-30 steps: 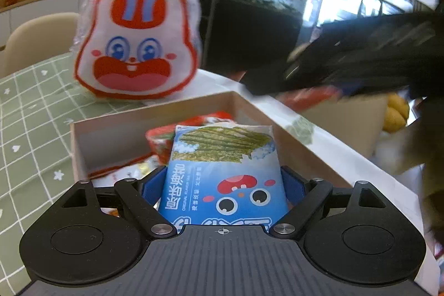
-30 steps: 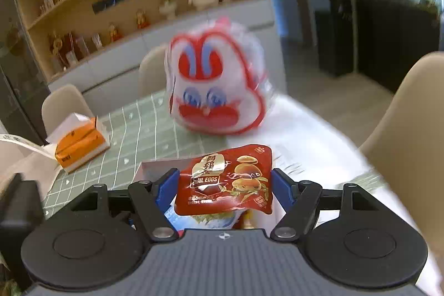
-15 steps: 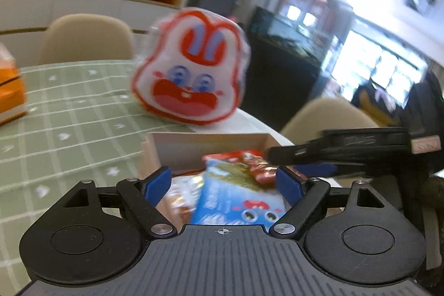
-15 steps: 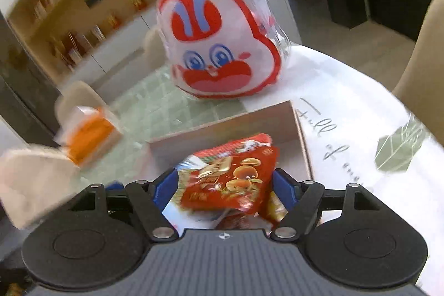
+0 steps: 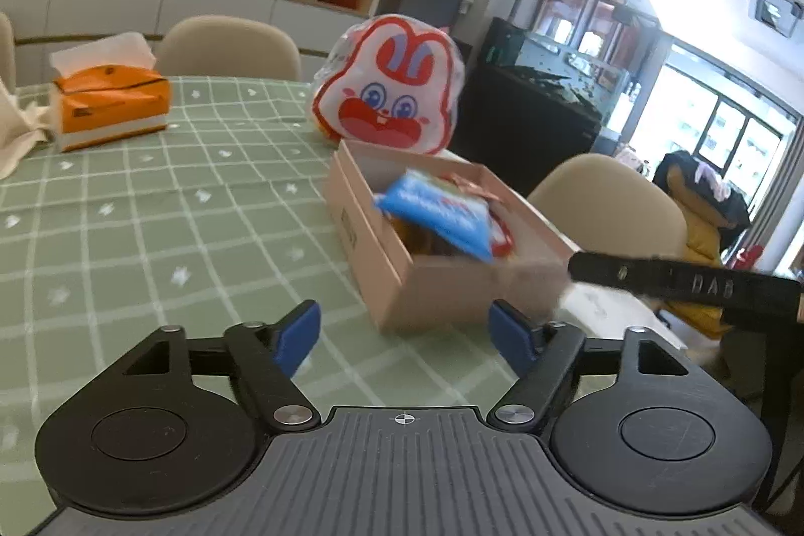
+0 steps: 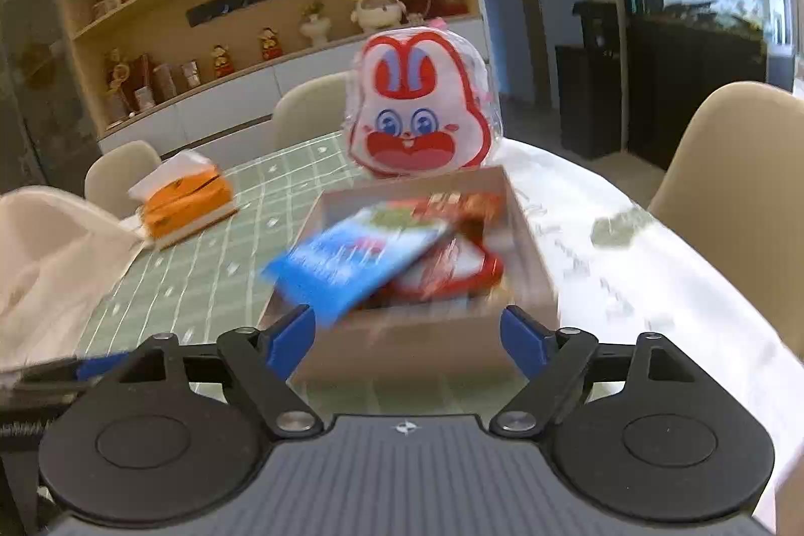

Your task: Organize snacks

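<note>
**A:** So both tools are empty at this point. The left tool (image 5: 402,332) has its blue fingertips (image 5: 299,335) spread wide with nothing between them, and the right tool (image 6: 407,332) looks the same, wide apart and bare.

**B:** And the snacks?

**A:** All in the cardboard box (image 5: 427,285) on the table (image 5: 151,234). A blue snack packet (image 6: 352,262) lies on top, tilted, one corner poking over the box's near-left rim. Under it is a red packet (image 6: 452,270), plus more reddish wrappers toward the back that are too blurry to name.

**B:** Why's the blue one hanging out like that?

**A:** My guess is the box is getting full, so it just rests on the pile instead of lying flat. Might want a nudge so it doesn't slide off.

**B:** Where's the box compared to the tools?

**A:** From the right tool, it's straight ahead, just past the fingertips and roughly centred between them. From the left tool, it sits ahead and over to the right, with that tool hovering above the green checked cloth. The dark bar (image 5: 678,282) at the right of that view is probably the other tool's finger.

**B:** Anything else about?

**A:** A big rabbit-face bag (image 6: 419,104) standing upright just behind the box, and an orange tissue box (image 5: 108,104) well off to the left. Neither is near the tools.
</note>
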Tool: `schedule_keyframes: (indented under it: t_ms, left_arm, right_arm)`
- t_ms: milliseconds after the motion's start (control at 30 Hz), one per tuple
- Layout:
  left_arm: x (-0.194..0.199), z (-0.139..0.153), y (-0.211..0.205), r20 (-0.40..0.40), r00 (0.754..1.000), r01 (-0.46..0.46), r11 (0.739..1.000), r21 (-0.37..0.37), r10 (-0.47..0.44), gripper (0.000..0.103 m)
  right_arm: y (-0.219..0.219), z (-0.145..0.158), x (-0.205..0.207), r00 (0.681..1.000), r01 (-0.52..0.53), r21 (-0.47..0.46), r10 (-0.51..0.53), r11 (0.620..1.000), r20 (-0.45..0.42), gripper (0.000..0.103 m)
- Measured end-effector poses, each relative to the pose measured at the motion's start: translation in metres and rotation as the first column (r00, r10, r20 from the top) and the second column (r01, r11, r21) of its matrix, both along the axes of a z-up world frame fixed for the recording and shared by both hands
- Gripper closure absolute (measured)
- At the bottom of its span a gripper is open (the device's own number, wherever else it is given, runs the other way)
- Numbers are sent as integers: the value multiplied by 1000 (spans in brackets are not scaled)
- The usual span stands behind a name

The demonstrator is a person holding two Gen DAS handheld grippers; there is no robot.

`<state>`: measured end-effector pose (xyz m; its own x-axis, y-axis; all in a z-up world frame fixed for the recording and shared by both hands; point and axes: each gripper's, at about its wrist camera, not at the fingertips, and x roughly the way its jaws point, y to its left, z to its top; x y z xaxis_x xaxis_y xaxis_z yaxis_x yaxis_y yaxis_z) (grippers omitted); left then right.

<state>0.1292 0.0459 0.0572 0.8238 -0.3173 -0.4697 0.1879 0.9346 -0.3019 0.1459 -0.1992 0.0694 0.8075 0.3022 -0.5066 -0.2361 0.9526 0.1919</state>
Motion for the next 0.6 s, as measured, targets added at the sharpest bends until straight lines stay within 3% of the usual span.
schedule_keyframes:
  t_ms: [67,133,200,233,467,600]
  left_arm:
    - [-31,0,-8,23,1000,5,1000,25,-5,33]
    - [-61,-1,-18,53,999,7,999,54,-10,48]
    - [-85,-7,-30,63,998,-5,997,80,0,81]
    - [-94,-12,-36,55,998,-24,996,86,19,87]
    - [-123,-37,-53,36,998,-43,998,50,41,86]
    - [-144,-39,-67,95,993,-89,987,131,76,86]
  right_arm:
    - [1,-7,-36,999,9,-3,-9,1000,31,21]
    - [-1,-16,-68,998,38,-2,-38,999,56,19]
    - [-3,-26,-90,996,59,-1,-59,998,61,18]
    - [-3,-31,-100,997,62,-5,-62,998,55,18]
    - [-2,-48,-148,989,110,-102,-98,989,108,18]
    - [-5,-53,-157,991,95,-82,-87,992,99,18]
